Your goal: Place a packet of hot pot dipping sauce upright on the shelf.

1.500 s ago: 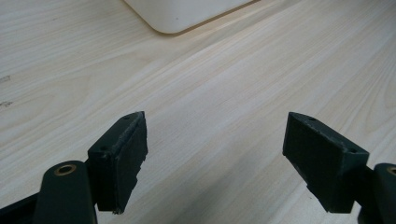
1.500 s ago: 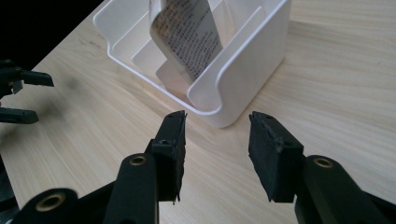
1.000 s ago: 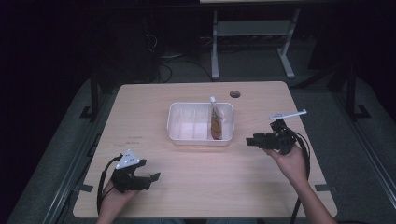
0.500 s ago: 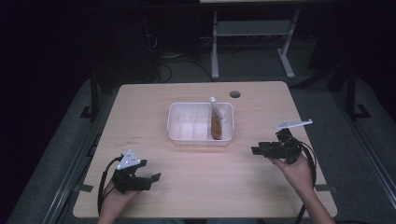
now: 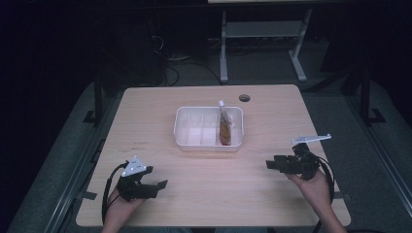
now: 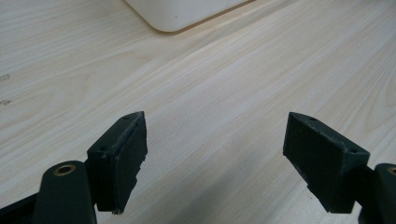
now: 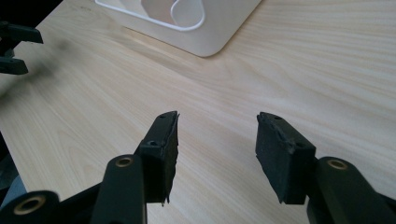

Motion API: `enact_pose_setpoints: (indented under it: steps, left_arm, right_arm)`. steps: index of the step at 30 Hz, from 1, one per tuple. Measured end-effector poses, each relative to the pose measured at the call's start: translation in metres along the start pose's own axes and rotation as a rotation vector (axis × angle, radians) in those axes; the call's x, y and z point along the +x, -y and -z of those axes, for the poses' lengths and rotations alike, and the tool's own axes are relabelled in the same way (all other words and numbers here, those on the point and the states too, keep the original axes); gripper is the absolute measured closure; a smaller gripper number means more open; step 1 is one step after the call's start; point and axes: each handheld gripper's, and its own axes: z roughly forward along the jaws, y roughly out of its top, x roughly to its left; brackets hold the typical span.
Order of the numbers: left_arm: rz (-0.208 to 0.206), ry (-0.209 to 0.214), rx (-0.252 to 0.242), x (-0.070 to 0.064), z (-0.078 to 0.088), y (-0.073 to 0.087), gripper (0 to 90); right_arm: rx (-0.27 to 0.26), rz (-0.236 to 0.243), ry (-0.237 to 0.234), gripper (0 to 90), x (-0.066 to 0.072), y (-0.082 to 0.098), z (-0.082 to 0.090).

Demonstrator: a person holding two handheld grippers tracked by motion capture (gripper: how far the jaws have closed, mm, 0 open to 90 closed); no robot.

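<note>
Both empty and agape: left gripper (image 5: 162, 185) and right gripper (image 5: 270, 165), jaws just widened, low over table (image 5: 145, 111). Sauce bottle (image 5: 224, 127) lying in white tray's (image 5: 183, 141) right compartment. Risk: knocking tray, tipping bottle.

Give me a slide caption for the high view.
Two hand-held grippers, left and right, rest open and empty near the table edge; a bottle lies in the white tray.
</note>
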Motion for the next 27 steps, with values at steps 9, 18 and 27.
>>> enact_pose_setpoints:
  steps: [9, 18, 27]
  left_arm:
    - [-0.004, 0.005, 0.006, -0.001, -0.001, 0.0, 21.4]
    - [-0.013, 0.011, 0.011, -0.003, -0.003, 0.0, 21.4]
    - [-0.049, 0.027, 0.009, -0.008, -0.004, 0.0, 20.7]
  right_arm:
    - [0.007, 0.006, 0.005, 46.9, -0.001, 0.015, 0.002]
    - [-0.001, 0.015, 0.005, 44.5, 0.001, 0.032, 0.0]
    - [-0.046, 0.068, -0.009, 37.0, 0.015, 0.048, -0.004]
